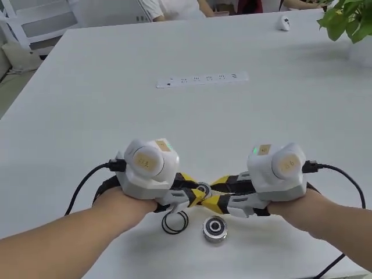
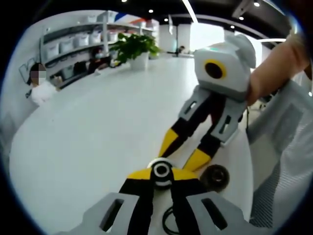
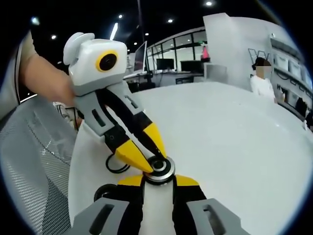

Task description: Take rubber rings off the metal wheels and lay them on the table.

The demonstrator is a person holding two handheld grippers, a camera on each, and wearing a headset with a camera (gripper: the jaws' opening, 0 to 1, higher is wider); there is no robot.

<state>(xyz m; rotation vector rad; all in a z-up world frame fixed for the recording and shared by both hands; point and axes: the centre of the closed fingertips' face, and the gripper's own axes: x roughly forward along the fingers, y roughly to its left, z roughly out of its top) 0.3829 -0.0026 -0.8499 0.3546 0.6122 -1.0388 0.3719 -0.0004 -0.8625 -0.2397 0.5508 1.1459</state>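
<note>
1. A small metal wheel [image 1: 202, 190] was held up just above the tabletop [image 1: 174, 128], near its front edge, where the tips of the two claws met.
2. The left claw [image 1: 195, 196] was clenched on that wheel. In the left gripper view the wheel sat squeezed between its two yellow tips.
3. The right claw [image 1: 210, 195] came in from the opposite side, with its yellow tips right at the same wheel. Its jaws stood somewhat apart, and I could not tell whether they pressed on the wheel or only flanked it.
4. Two thin black rubber rings [image 1: 174, 222] lay overlapping on the tabletop, just below the left claw and closer to the person.
5. A second wheel [image 1: 215, 228] lay flat on the tabletop just beside the rings, on their right, apart from both claws.
6. The person's hands gripped the white bodies of the claws from either side, and a black cable trailed away from each.
7. Farther back, well apart from the work, a white power strip [image 1: 202, 79] lay on the tabletop.
8. Green leaves of a plant [image 1: 349, 20] showed at the far right corner.
</note>
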